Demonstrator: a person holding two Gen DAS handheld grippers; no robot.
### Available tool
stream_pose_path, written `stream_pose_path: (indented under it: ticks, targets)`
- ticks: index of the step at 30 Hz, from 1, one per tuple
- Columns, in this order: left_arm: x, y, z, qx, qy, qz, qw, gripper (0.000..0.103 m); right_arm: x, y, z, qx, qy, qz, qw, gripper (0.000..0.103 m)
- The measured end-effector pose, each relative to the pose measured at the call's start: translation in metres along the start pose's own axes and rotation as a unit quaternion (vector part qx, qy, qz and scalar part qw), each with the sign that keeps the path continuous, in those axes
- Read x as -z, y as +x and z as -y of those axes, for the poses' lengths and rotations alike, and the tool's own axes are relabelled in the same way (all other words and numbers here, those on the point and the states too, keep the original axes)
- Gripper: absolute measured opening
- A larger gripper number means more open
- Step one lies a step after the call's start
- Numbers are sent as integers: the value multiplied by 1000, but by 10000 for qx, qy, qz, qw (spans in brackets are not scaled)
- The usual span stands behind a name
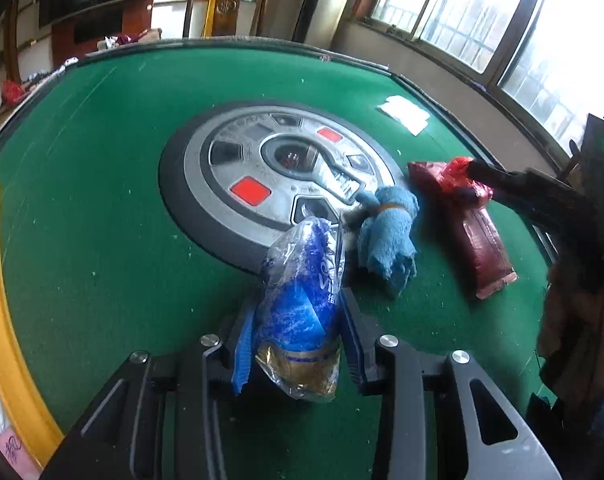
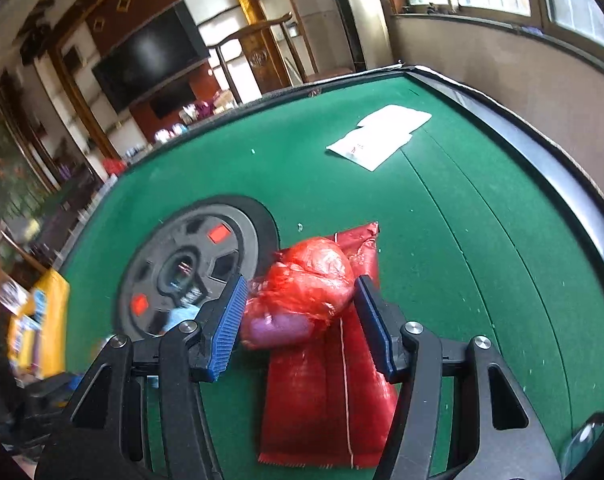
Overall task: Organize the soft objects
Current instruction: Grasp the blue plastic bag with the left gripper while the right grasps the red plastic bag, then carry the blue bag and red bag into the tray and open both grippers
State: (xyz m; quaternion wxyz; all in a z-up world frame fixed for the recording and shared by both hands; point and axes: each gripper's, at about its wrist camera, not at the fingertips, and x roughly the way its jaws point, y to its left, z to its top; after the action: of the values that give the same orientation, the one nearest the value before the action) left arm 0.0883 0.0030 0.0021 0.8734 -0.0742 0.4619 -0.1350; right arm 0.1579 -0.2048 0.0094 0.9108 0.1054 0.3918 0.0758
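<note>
Clamping a clear-and-blue plastic pack [image 1: 302,312] between its blue pads, the left hand-held gripper [image 1: 298,340] holds that pack just above the green felt counter [image 1: 82,200], near the rim of the round grey centre console [image 1: 270,176]. Only the left wrist view shows this pack, and it also shows a bundled blue towel [image 1: 390,236] lying on the felt just beyond the pack, touching the console's edge; in the right wrist view the towel is only a blurred sliver of blue behind the left finger. The right hand-held gripper [image 2: 302,320] stands partly open around a crumpled red plastic bag [image 2: 306,280] with something purple showing at its near end; the left pad looks to touch the bag, while I cannot tell whether the right pad does. That bag rests on the far end of a flat dark-red packet [image 2: 334,392], which lies on the felt beside the console, toward the counter's window-side edge. From the left wrist view the right hand-held gripper [image 1: 474,176] appears as a dark arm reaching onto the same red bag [image 1: 458,176] and packet [image 1: 482,248]. White paper sheets [image 2: 382,136] lie well apart from the rest, near the counter's far window-side corner.
</note>
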Motion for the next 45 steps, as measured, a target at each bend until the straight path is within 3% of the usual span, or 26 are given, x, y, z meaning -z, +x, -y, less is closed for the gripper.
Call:
stream_pose_path:
  ticks: [1,5,13,18,28,39,45]
  targets:
    - [0,3,0,32,-1,-21,10000,38,2,5,-4,104,-154,-58,9998,44]
    - [-1,5,2,44,57,61,10000,38,4,-1,-6,271,-301,29,9992,41]
    - [4,-12,2,107,131,301,9994,38,12,-39,-26,-581,-447,476,9962,41]
    - [2,-25,5,39,189,572,9982,38,25,-40,-54,-931,-768,382,9920,41]
    - [-4,-40,2,-551,326,1012,9928,38,41,-35,-80,-1136,-1118,193,9870,41]
    - [-7,-58,7,-1219,577,1567,9784,38,53,-32,-103,-1179,-1481,188,9817,41]
    - [-6,-66,6,-1380,588,1756,9730,38,57,-34,-109,-1158,-1588,244,9802,41]
